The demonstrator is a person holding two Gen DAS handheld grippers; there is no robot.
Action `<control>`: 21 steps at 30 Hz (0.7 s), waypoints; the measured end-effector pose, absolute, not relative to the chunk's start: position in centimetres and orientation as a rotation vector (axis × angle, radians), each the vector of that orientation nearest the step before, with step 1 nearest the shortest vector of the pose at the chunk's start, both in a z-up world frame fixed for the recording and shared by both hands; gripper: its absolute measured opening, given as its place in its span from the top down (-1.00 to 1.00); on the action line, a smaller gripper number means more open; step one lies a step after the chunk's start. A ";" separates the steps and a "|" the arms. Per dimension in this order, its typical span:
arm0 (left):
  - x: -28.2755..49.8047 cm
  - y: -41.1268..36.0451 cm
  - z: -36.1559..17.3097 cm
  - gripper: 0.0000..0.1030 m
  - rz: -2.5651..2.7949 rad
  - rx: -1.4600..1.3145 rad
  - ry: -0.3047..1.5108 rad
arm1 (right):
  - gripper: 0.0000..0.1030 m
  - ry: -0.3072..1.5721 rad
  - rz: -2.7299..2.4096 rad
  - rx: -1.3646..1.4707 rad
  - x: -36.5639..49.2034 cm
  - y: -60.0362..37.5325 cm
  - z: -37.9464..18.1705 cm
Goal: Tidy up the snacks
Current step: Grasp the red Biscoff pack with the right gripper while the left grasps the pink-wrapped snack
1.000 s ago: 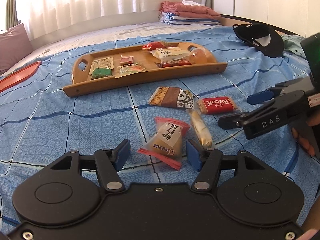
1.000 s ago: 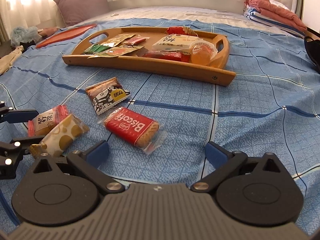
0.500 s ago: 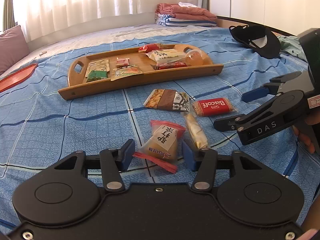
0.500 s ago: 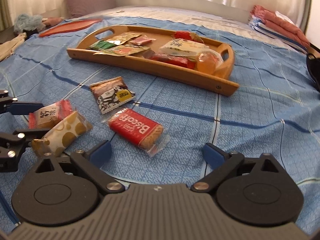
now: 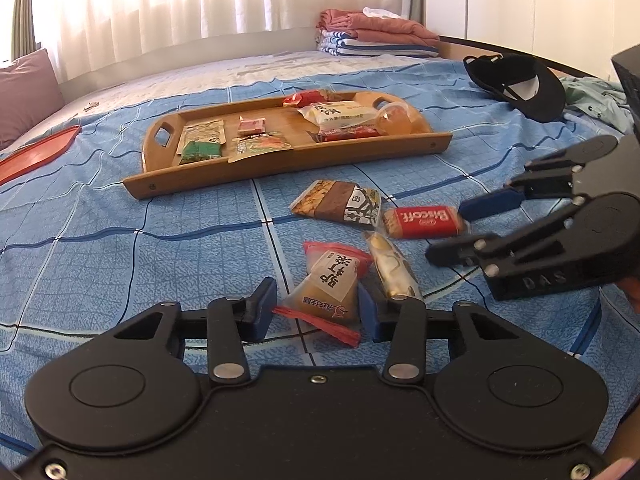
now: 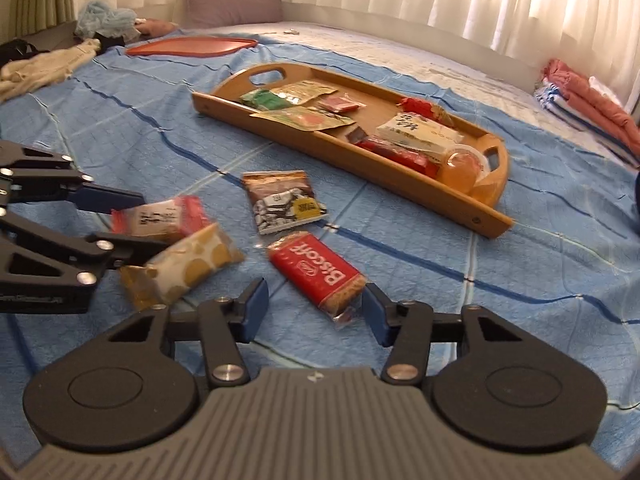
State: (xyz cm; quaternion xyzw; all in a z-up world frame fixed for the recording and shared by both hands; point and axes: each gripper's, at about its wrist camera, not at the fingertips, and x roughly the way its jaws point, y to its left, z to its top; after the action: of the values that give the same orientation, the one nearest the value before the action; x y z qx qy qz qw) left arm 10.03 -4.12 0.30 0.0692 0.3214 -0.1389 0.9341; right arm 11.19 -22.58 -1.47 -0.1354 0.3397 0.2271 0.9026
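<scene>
I have both grippers low over the bed (image 5: pixel 100 264), each straddling its own packet with fingers open, neither gripping. The left gripper (image 5: pixel 316 308) brackets the red-ended rice cake (image 5: pixel 328 288), whose long axis runs away from me. The right gripper (image 6: pixel 316 308) frames the Biscoff biscuit (image 6: pixel 316 272), lying diagonally, near end between its fingers. The wooden tray (image 5: pixel 280 164) sits beyond, partly filled, so I judge both packets go there.

red Biscoff biscuit pack (image 6: pixel 316 275): flat on bed | red-edged rice cake packet (image 5: pixel 328 286): near-left | wooden tray (image 5: pixel 280 162): far, holding snacks
</scene>
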 end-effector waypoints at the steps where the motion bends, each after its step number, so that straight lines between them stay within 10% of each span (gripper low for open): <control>1: 10.0 -4.0 0.3 0.20 -0.282 0.139 0.656 | -0.32 0.705 0.485 -0.278 11.0 -22.5 -1.3; 18: 10.7 -2.4 0.4 0.20 -0.223 0.102 0.659 | -0.41 0.719 0.480 -0.304 13.6 -21.5 -1.7; 21: 10.7 -2.5 0.3 0.20 -0.220 0.105 0.663 | -0.18 0.726 0.496 -0.268 13.2 -21.6 -1.8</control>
State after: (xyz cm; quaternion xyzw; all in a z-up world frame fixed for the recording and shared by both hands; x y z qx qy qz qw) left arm 10.67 -2.54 0.27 0.0513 0.3246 -0.1077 0.9383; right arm 13.17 -21.64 -1.77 -0.1294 0.3505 0.2395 0.8961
